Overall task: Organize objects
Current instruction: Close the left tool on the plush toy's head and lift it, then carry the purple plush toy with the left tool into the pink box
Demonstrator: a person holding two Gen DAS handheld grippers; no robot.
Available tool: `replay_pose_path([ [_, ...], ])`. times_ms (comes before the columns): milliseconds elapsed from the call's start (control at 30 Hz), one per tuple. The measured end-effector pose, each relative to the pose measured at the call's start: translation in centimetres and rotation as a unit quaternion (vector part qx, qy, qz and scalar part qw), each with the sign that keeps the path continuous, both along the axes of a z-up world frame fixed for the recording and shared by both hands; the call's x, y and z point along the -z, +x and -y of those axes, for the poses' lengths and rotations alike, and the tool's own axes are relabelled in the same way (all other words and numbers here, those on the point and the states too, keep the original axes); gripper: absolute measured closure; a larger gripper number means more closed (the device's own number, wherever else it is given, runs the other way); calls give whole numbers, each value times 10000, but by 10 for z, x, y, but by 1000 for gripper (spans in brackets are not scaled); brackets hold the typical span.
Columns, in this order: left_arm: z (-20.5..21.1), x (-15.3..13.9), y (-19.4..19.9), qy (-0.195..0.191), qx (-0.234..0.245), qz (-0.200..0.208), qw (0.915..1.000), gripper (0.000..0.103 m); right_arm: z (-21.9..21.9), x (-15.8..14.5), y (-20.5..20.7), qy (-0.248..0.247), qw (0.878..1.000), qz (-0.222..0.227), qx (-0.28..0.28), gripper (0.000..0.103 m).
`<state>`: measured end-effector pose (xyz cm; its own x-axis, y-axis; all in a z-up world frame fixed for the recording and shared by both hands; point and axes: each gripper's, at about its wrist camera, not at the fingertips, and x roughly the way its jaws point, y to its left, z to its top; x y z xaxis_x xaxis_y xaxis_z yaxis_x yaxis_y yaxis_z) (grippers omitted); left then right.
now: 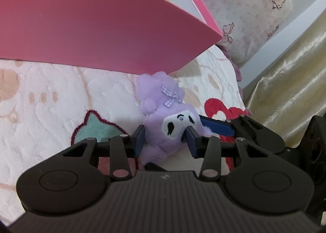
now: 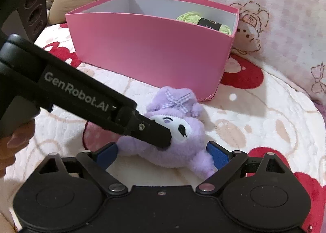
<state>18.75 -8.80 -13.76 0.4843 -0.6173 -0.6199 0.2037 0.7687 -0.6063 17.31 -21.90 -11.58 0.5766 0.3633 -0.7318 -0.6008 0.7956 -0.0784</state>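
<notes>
Left wrist view: left gripper (image 1: 166,138) pinches the fluffy lilac plush toy (image 1: 163,114), white-faced, gingham-bowed; right gripper (image 2: 163,152) gapes wide, holding nothing.

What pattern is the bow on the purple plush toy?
Lilac-and-white gingham check on the bow; clearest in the right wrist view.

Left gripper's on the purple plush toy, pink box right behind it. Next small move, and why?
Probably lift the purple plush toy straight up with the left gripper: its blue pads press the toy's head on both sides. The open right gripper only straddles the body. The pink cardboard box, holding green yarn, stands just beyond with room.
</notes>
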Motion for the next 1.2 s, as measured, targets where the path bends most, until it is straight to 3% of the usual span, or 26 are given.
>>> replay_pose_path([
  [200, 1, -4, -5, 97, 7, -50, 9999, 62, -2, 2, -1, 33, 9998, 6, 173, 20],
  [433, -7, -24, -12, 70, 97, -210, 9997, 62, -4, -10, -11, 78, 9994, -62, 319, 23],
  [667, -13, -59, -27, 306, 251, -125, 9991, 62, -12, -38, -25, 141, 9993, -42, 332, 23],
  [933, -35, -99, -41, 318, 287, -164, 9989, 62, -32, -76, -46, 14, 9997, 177, 177, 23],
  [1200, -47, -145, -55, 628, 430, 88, 9971, 62, -47, -116, -61, 68, 9997, 207, 108, 23],
])
